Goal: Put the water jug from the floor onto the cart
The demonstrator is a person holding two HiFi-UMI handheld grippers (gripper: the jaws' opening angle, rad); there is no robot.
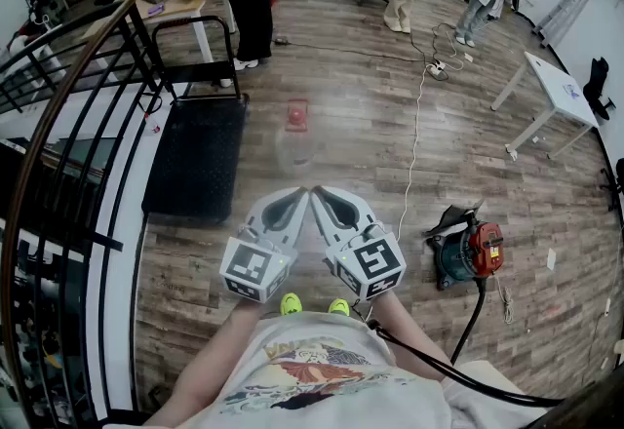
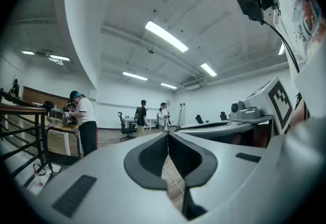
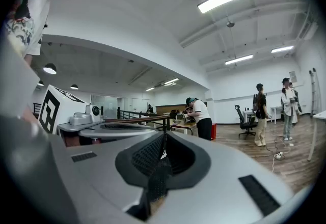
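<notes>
While one cart (image 1: 195,164) sits, one jug (image 1: 295,137) seemingly stands.

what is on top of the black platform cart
Nothing shows on the black platform cart. The clear water jug with red cap stands on the wooden floor beside it. Beneath the cart is covered.

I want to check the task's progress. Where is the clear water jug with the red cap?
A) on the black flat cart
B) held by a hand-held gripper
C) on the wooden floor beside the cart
C: the clear water jug stands on the wooden floor, beside the black flat cart.
</notes>
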